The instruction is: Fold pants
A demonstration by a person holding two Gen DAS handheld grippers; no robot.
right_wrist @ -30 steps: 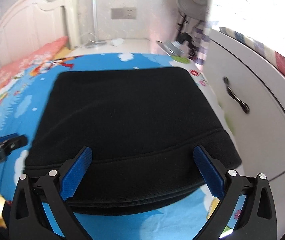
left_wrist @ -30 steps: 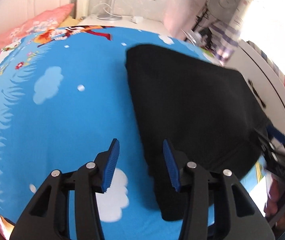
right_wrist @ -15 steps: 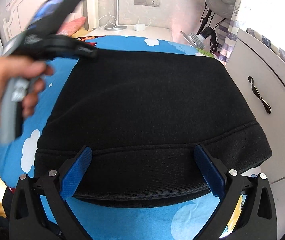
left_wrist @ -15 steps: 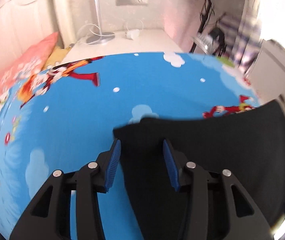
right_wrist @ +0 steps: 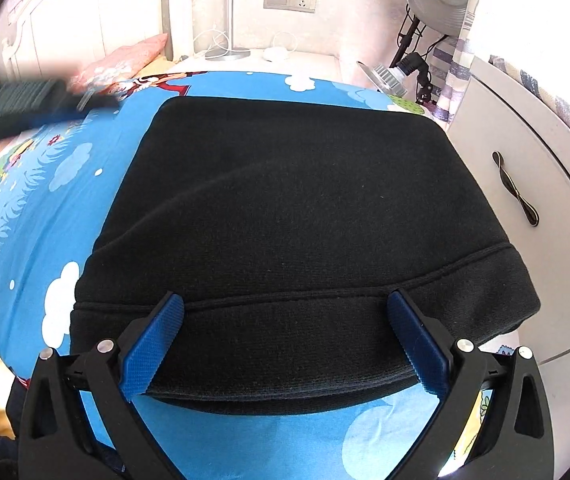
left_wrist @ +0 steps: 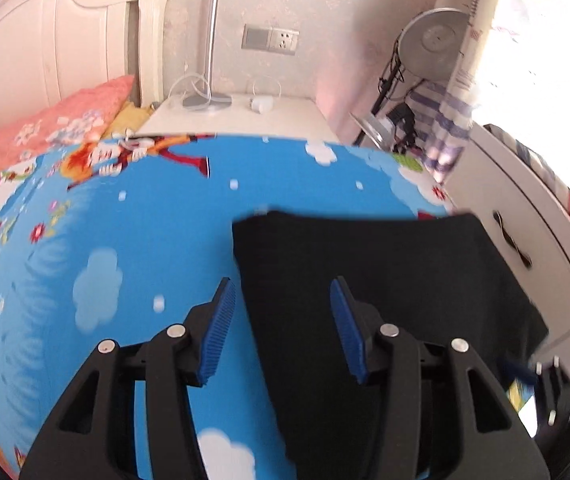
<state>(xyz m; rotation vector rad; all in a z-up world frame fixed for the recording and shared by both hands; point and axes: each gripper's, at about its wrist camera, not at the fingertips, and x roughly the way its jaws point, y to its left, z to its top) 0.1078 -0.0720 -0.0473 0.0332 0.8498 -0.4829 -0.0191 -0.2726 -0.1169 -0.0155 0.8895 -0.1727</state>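
A: Biggest thing first?
B: Bed under a bright blue cartoon-print sheet (right_wrist: pixel 45 208) with white clouds; it fills the space ahead of and below both claws.

A: And the pants?
B: Black fleece pants (right_wrist: pixel 297 216), folded into a thick flat rectangle, lying on the sheet. In the right wrist view they sit directly ahead of the right claw (right_wrist: pixel 285 336), with the stitched band as the near edge. In the left wrist view their left edge and far left corner (left_wrist: pixel 365 264) lie just ahead of the left claw (left_wrist: pixel 283 320).

A: Right claw state?
B: Jaws wide, blue ribbed pads (right_wrist: pixel 153 352) spread over the near band. Nothing pinched between them; can't tell if they touch the cloth.

A: Left claw?
B: About half open, nothing gripped. Left pad (left_wrist: pixel 217 332) over the blue sheet, right pad over the black fabric, so the pants' edge runs between them. In the right view it shows only as a dark blur at upper left.

A: Surroundings?
B: White cabinet with a dark handle (right_wrist: pixel 513 192) to the right of the claws, white nightstand (left_wrist: pixel 245 116) beyond the far end of the bed, pink floral pillow (left_wrist: pixel 45 132) far left.
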